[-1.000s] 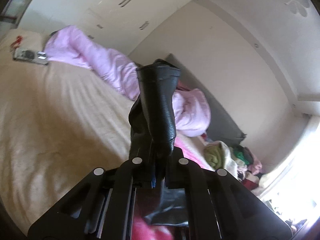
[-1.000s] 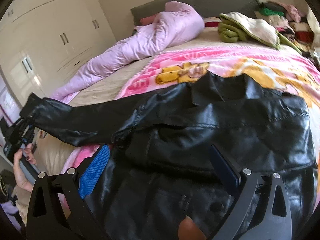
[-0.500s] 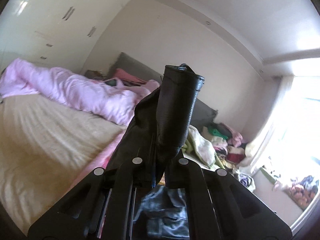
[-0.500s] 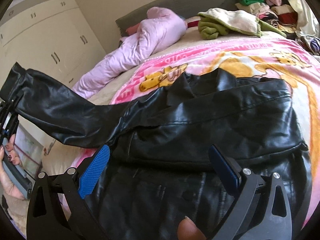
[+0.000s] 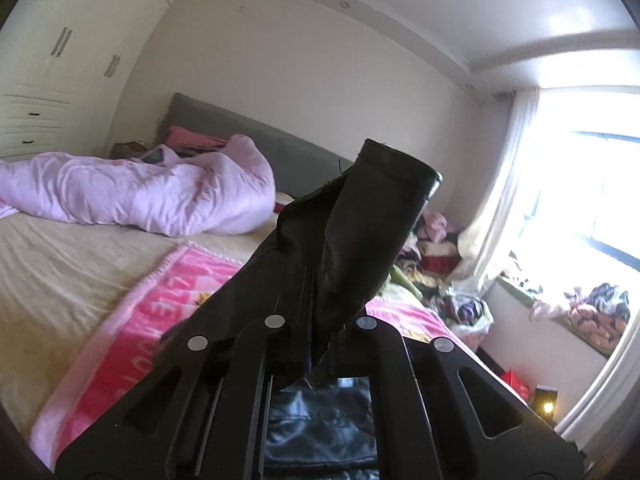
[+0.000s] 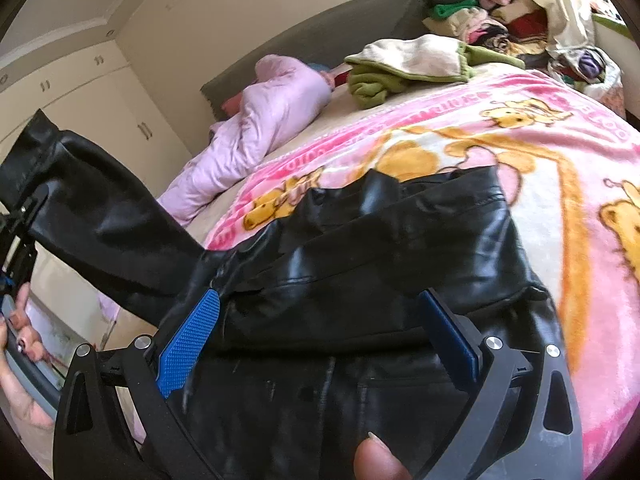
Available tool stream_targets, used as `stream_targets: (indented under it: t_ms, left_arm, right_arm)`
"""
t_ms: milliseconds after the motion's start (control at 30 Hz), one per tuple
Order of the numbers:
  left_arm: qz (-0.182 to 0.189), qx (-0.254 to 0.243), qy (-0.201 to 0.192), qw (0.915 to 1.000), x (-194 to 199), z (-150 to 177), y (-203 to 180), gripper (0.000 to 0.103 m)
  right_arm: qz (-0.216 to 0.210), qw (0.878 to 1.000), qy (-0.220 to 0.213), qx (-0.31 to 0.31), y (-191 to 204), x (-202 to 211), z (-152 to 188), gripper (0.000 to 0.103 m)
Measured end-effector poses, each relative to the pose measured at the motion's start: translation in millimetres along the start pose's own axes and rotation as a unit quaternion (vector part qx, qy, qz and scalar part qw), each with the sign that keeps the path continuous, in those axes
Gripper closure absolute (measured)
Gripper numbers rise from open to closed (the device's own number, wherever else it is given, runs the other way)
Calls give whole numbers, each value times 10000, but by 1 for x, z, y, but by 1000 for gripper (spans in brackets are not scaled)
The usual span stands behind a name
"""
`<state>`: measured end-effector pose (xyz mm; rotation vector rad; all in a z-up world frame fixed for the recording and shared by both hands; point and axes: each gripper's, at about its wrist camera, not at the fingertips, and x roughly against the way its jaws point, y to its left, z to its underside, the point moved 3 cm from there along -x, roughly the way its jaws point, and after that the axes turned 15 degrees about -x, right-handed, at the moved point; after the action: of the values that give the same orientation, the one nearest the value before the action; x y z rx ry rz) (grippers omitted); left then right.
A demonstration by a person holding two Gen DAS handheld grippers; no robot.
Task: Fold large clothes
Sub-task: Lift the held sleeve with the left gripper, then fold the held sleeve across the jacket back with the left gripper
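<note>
Room: bedroom, bed [image 6: 224, 216] with beige sheet, grey headboard [image 5: 256, 132], white wardrobe [image 5: 60, 60] on the far side, bright window [image 5: 592, 208].
Jacket: black leather jacket [image 6: 384, 264] lies flat on the pink cartoon blanket [image 6: 520, 152], body directly ahead of and under the right gripper [image 6: 320, 324]; collar edge at the far side, hem runs under the tool toward the camera.
Sleeve: one sleeve [image 6: 92, 216] lifted off the bed, stretched up and out to the left of the right gripper, cuff in the left gripper [image 6: 20, 216].
Left gripper state: jaws closed tight, clamped on the sleeve cuff [image 5: 384, 208]; cuff end stands up past the fingertips, rest of the sleeve drapes back under the tool.
Right gripper state: jaws spread wide, blue pads [image 6: 188, 340] apart, nothing pinched; jacket body lies below them, contact cannot tell.
Hands: hand [image 6: 24, 332] on the left tool handle at the left edge of the right view; a fingertip [image 6: 376, 460] shows at the bottom.
Edges: blanket's near-left border just left of the jacket shoulder, beige sheet beyond it.
Open room: bare blanket to the right and ahead of the right gripper; bare sheet left of the left gripper.
Clutter: lilac duvet [image 5: 152, 192] bunched near the headboard, green and cream cloth [image 6: 408, 68] far ahead, clothes heap [image 6: 500, 12] at the far right corner, all well apart from the jacket.
</note>
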<state>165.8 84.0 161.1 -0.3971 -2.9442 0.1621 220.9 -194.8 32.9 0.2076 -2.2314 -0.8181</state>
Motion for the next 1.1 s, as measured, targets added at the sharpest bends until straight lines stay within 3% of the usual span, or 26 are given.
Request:
stream_targets:
  t_ms: [300,500,767,1100]
  left_arm:
    - [342,-272,498,9978,-35,31,-43,103]
    - [625,-463,821,9936,-60,58,-75,103]
    - [1005,-926,1395,9807,-91,95,-118,103]
    - [1253,-1347,2268,9564,-122,159,-146,99]
  right_arm:
    - [151,9987,-214,-439,-34,17,-15,4]
    - [520,9954,-529,-599,-59,26,-25,4]
    - [615,9882,-737,-1193,-98,36,-38,4]
    - [537,9793,-859,-1750,-130,42,-49,4]
